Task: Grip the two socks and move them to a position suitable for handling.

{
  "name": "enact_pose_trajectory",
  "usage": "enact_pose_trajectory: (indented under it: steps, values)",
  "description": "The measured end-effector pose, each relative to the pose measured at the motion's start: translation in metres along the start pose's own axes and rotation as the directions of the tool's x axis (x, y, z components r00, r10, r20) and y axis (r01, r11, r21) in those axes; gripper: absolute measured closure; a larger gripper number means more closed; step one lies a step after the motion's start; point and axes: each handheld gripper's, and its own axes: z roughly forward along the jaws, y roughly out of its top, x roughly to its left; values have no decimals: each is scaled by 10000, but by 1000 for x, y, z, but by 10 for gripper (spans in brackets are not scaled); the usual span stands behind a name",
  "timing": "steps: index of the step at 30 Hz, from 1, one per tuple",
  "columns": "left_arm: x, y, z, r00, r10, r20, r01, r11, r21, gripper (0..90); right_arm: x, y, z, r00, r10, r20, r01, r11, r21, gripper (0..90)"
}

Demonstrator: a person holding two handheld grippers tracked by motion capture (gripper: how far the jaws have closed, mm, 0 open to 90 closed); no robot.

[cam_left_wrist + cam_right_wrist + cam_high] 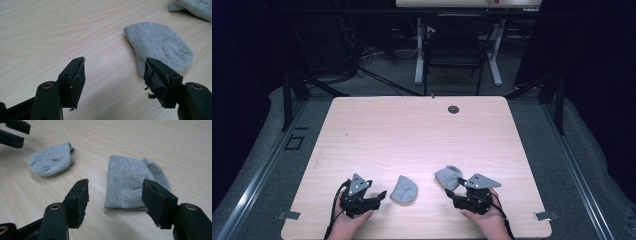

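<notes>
Left claw (pixel 381 196) gapes wide and empty at lower left, lined up on its sock (pixel 405 189). Right claw (pixel 460 182) mirrors it, wide over the other sock (pixel 448 176), ready to pinch.

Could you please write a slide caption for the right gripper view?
Open right gripper poised before a folded grey sock, a second sock lying beyond on the table.

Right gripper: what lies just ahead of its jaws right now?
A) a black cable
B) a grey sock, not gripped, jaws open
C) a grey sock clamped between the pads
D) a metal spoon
B: in the right gripper view the right gripper stands with jaws wide apart, and the folded grey sock lies flat on the table beyond the pads, untouched.
</notes>
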Motion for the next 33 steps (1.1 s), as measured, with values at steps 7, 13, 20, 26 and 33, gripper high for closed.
enact_pose_trajectory:
  steps: [7,13,20,26,33]
  values:
    - [-3,0,2,10000,84,53,-84,9999,-65,367,0,-1,2,9999,-37,125,34,9996,269,406]
    - [1,0,1,9998,-59,199,62,9999,-157,424,-1,-3,1,9999,-32,164,24,9989,466,473]
    - [0,2,2,9997,-79,225,83,9998,-176,478,-2,-2,-4,9987,10,501,-38,9985,544,613]
    - [-2,6,3,9995,-84,288,91,9997,-229,559,-4,-2,-6,9980,236,582,-260,9988,411,628]
    - [-6,16,11,9984,-341,450,351,9992,-209,716,-4,-1,-11,9948,252,989,-265,9996,118,675]
